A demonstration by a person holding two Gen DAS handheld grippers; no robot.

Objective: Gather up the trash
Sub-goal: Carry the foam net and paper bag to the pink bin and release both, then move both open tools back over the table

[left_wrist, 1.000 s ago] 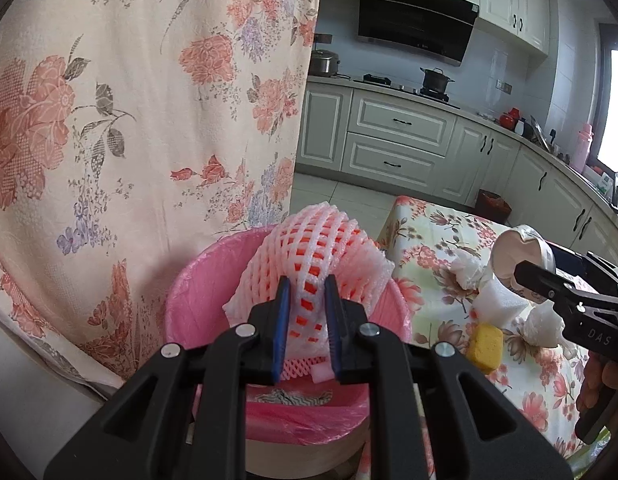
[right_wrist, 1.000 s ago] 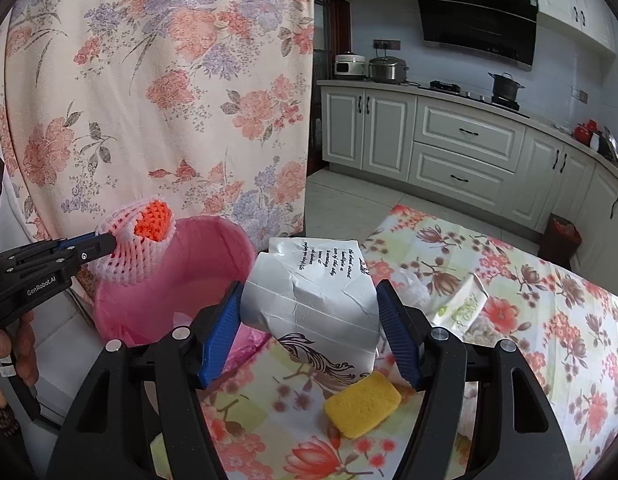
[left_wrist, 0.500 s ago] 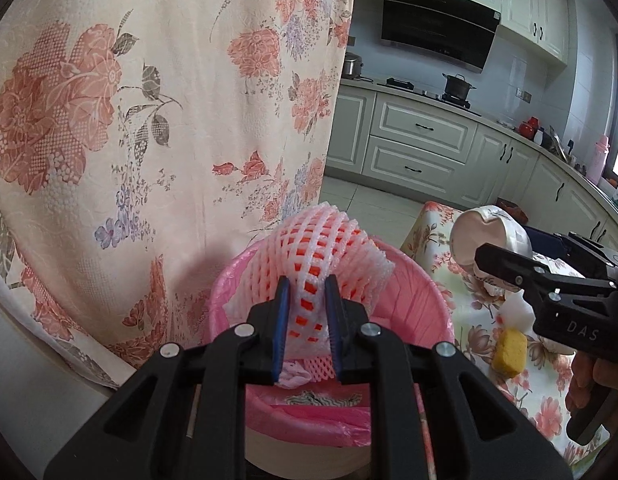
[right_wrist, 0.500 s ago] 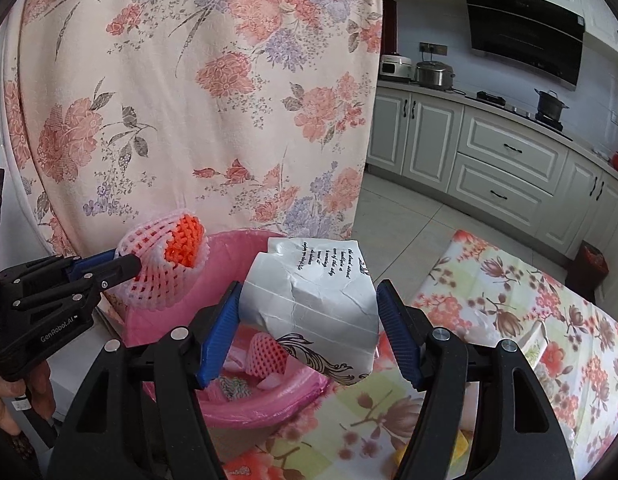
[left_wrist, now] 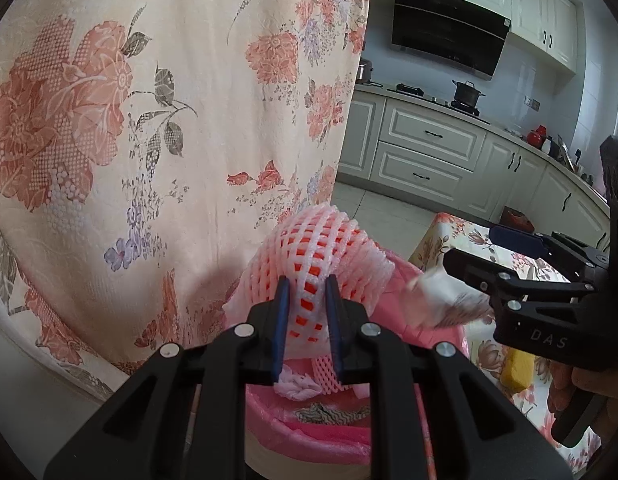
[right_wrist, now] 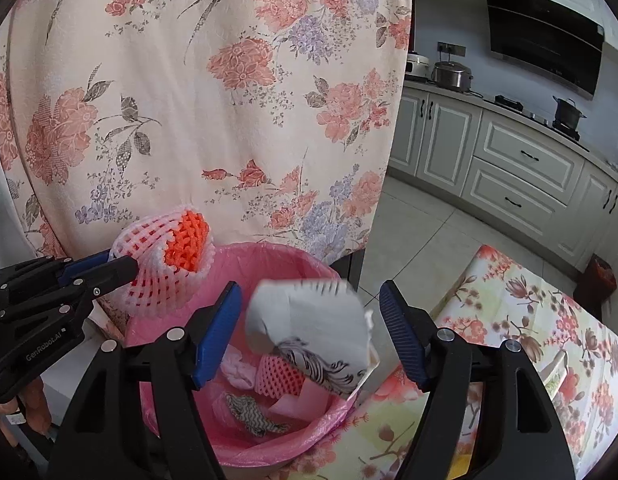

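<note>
A pink-lined trash bin (right_wrist: 269, 256) (left_wrist: 437, 336) stands beside the flowered table. My left gripper (left_wrist: 307, 308) (right_wrist: 121, 266) is shut on a pink foam fruit net (left_wrist: 321, 256) (right_wrist: 169, 264) with an orange core, held over the bin's rim. My right gripper (right_wrist: 309, 328) (left_wrist: 469, 256) hangs over the bin with its jaws opening. A crumpled white paper bag (right_wrist: 309, 332) (left_wrist: 441, 300) sits blurred between them, with gaps to both pads, falling toward the bin. Inside the bin lie another foam net (right_wrist: 279, 374), a tissue and a patterned scrap.
A flowered curtain (right_wrist: 209, 100) hangs close behind the bin. The table with a floral cloth (right_wrist: 549, 340) reaches to the right, with a yellow sponge (left_wrist: 517, 370) on it. Kitchen cabinets (right_wrist: 509, 168) line the far wall. A hand (left_wrist: 577, 384) grips the right tool.
Both grippers shifted left from the table to above the bin. The right jaws spread apart and the paper bag came loose from the pads. The left grip on the net is unchanged.
</note>
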